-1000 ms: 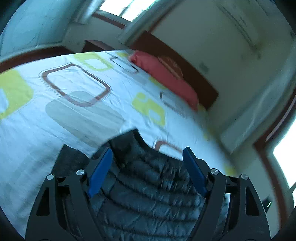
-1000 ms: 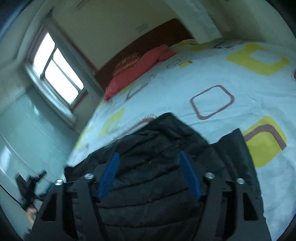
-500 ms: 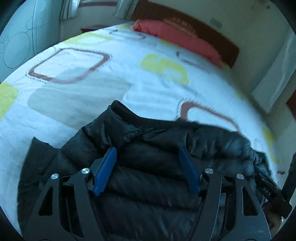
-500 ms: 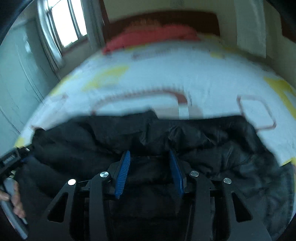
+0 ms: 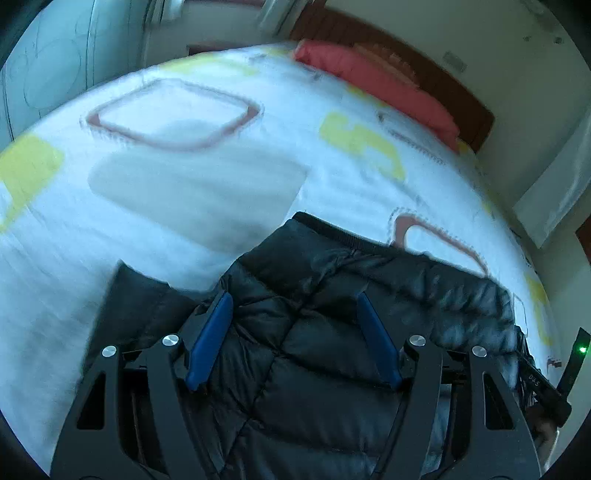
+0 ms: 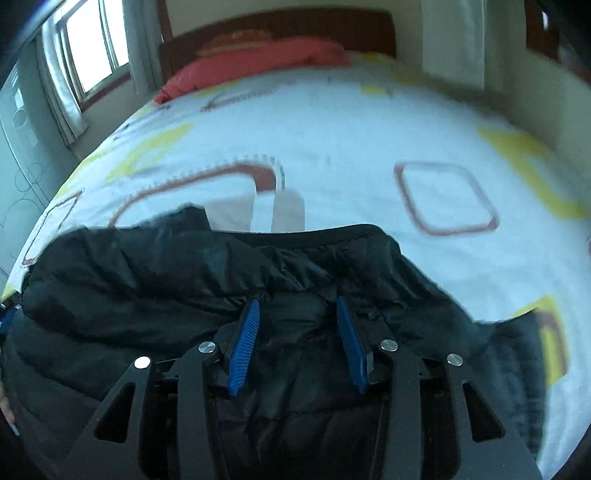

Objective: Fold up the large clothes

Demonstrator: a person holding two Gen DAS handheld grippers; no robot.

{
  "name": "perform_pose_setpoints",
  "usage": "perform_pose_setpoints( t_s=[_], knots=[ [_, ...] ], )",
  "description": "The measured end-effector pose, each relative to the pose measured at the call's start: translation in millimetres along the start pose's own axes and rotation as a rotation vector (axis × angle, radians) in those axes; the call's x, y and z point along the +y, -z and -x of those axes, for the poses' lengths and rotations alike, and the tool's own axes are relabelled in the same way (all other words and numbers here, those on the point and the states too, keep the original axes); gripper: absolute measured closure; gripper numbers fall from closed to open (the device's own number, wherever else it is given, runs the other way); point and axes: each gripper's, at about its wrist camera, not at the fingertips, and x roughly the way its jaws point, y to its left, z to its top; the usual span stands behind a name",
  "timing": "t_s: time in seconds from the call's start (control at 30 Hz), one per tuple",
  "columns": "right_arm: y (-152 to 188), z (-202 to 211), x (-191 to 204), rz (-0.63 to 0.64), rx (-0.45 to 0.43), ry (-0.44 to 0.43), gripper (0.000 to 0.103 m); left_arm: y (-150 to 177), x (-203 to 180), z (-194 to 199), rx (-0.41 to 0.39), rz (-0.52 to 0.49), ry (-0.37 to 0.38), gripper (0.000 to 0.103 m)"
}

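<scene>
Since half a second ago my left view has swung, showing more bedsheet [image 5: 192, 177]. Left gripper [image 5: 293, 308] hangs wide open over the black jacket [image 5: 332, 332], gripping nothing. Right gripper [image 6: 295, 314] stands partly open above the jacket [image 6: 147, 280], which lies across the bed's near edge.

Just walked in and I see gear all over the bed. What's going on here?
A person is working with two handheld grippers on a black puffer jacket spread on the patterned bedsheet. The left gripper and the right gripper both hang over the jacket with jaws apart, gripping nothing. Red pillows lie at the headboard. Folding looks barely started.
</scene>
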Motion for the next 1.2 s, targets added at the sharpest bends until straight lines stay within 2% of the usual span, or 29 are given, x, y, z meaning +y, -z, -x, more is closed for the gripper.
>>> perform_pose_setpoints(
  t_s=[0.1, 0.17, 0.23, 0.3, 0.43, 0.5, 0.6, 0.7, 0.83, 0.9, 1.03, 1.13, 1.2],
  knots=[
    [0.6, 18.6, 0.0, 0.016, -0.028, 0.017, 0.059, 3.0, -5.2, 17.0, -0.027, -0.024, -0.019, 0.034],
    [5.8, 31.2, -2.9, 0.018, -0.064, 0.054, 0.059, 8.2, -2.9, 35.3, -0.06, -0.016, 0.0, 0.034],
    [13.8, 24.4, -14.7, -0.002, -0.046, 0.078, 0.059, 12.7, 1.1, 35.2, -0.076, -0.041, -0.042, 0.034],
    [16.5, 11.7, -24.4, -0.045, -0.02, 0.036, 0.057, 14.0, 6.2, 12.9, -0.005, -0.04, -0.05, 0.034],
    [15.5, 32.6, -30.6, -0.07, -0.04, 0.011, 0.057, 9.4, 7.9, 23.5, -0.004, -0.021, -0.034, 0.034],
    [22.4, 50.8, -36.6, -0.083, -0.063, 0.012, 0.055, 15.1, 14.9, 41.2, -0.006, 0.002, -0.009, 0.034],
    [43.9, 84.2, -54.5, -0.117, -0.096, 0.013, 0.044, 30.2, 34.7, 72.4, -0.031, 0.067, 0.023, 0.032],
    [74.3, 116.4, -82.3, -0.17, -0.109, 0.014, 0.044, 59.6, 64.4, 103.6, -0.05, 0.171, 0.049, 0.032],
    [122.4, 150.2, -120.0, -0.283, -0.115, 0.009, 0.043, 101.1, 97.4, 134.3, -0.053, 0.263, 0.021, 0.029],
    [146.9, 159.3, -132.4, -0.344, -0.106, -0.013, 0.042, 127.9, 117.3, 150.8, -0.06, 0.344, 0.035, 0.027],
    [194.3, 160.3, -140.8, -0.471, -0.079, -0.129, 0.038, 174.5, 133.6, 172.1, -0.08, 0.454, 0.083, 0.025],
    [209.1, 150.5, -134.6, -0.538, -0.066, -0.211, 0.036, 197.1, 131.9, 175.5, -0.096, 0.502, 0.151, 0.023],
    [211.6, 142.8, -131.6, -0.592, -0.058, -0.288, 0.034, 202.6, 125.9, 168.6, -0.072, 0.516, 0.196, 0.021]
  ],
)
